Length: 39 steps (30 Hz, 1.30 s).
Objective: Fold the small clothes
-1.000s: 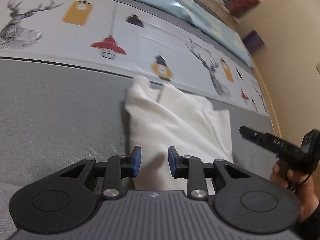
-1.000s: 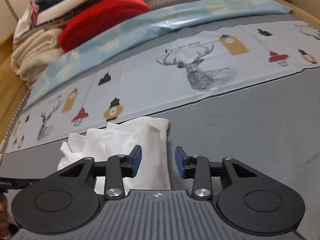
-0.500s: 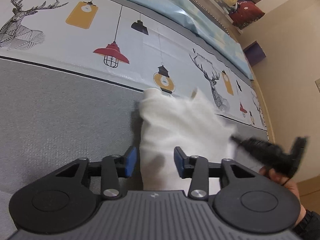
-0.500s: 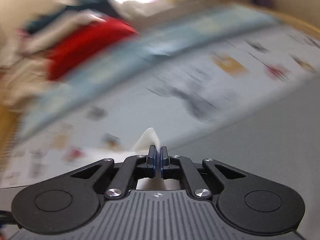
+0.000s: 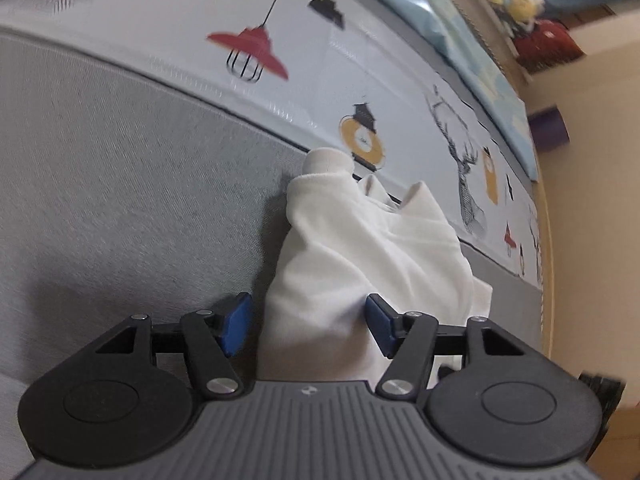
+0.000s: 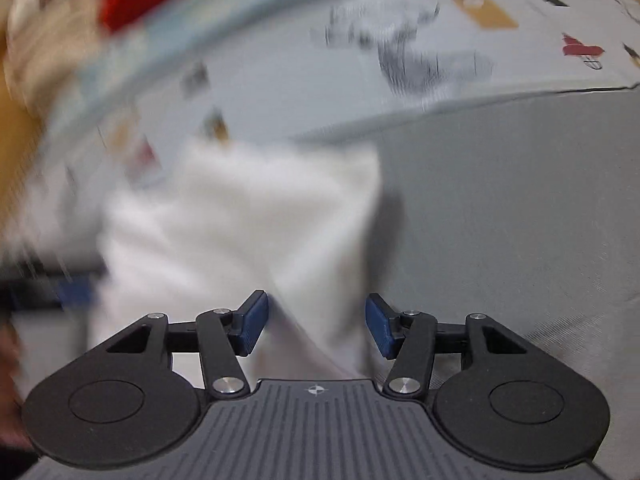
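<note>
A small white garment (image 5: pixel 360 256) lies bunched and partly folded on the grey bed surface (image 5: pixel 120 200), its far end touching the printed sheet. My left gripper (image 5: pixel 308 326) is open, its blue pads either side of the garment's near end. In the right wrist view, which is blurred, the same white garment (image 6: pixel 248 216) lies in front of my right gripper (image 6: pixel 316 326), which is open with cloth between its pads.
A printed sheet (image 5: pixel 360 72) with lamps and deer runs across the back, with a pale blue cover (image 5: pixel 472 52) behind it. A pile of red and beige clothes (image 6: pixel 80 20) sits at the far left. The bed's wooden edge (image 5: pixel 546 240) is at the right.
My right gripper, shut on a corner of the garment half a second ago, has opened and let it go. My left gripper has opened wider and moved closer. The garment is more bunched.
</note>
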### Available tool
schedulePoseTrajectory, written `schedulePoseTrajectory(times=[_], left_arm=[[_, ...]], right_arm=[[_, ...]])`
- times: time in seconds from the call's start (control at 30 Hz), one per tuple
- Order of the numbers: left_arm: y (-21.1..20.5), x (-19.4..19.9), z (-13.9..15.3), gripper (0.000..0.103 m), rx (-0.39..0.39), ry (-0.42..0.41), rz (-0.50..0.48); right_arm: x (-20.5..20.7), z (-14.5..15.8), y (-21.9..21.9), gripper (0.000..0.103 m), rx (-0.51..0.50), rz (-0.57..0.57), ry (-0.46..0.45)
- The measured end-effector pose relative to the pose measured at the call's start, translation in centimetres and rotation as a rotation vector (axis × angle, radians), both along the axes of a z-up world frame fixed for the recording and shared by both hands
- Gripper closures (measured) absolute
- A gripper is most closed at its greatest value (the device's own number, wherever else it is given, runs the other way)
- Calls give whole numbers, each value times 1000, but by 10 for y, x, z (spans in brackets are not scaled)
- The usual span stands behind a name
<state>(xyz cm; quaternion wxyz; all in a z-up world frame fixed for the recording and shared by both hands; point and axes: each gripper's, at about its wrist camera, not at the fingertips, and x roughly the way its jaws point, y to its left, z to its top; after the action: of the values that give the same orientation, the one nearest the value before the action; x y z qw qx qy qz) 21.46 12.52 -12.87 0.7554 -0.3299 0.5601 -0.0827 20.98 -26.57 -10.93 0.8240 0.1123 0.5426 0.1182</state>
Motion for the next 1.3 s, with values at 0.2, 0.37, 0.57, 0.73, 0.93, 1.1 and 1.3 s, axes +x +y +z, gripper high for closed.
schedulePoseTrajectory(times=[0.2,0.37,0.57,0.73,0.93,1.1,1.3], left_arm=[[-5,12,-16,36,-27,6,71],[-7,23,-13,84,-2,-80,41],[36,12,2,71,-41,-104,302],[28,8,0,35,-113,3,124],[-13,9,-16,26,-64,69,-72],[-32,8,-7,65,52,-39,-132],[-15,10,49,70,38,-322,-61]], right_arm=[[-1,-8,-10,42,68,-60,60],[-3,-9,-5,42,60,-66,64],[1,-13,-1,40,55,-67,75],[3,-14,0,38,42,-61,79],[6,-16,3,36,41,-89,87],[7,-15,7,67,79,-78,67],[8,13,6,95,164,-122,-118]])
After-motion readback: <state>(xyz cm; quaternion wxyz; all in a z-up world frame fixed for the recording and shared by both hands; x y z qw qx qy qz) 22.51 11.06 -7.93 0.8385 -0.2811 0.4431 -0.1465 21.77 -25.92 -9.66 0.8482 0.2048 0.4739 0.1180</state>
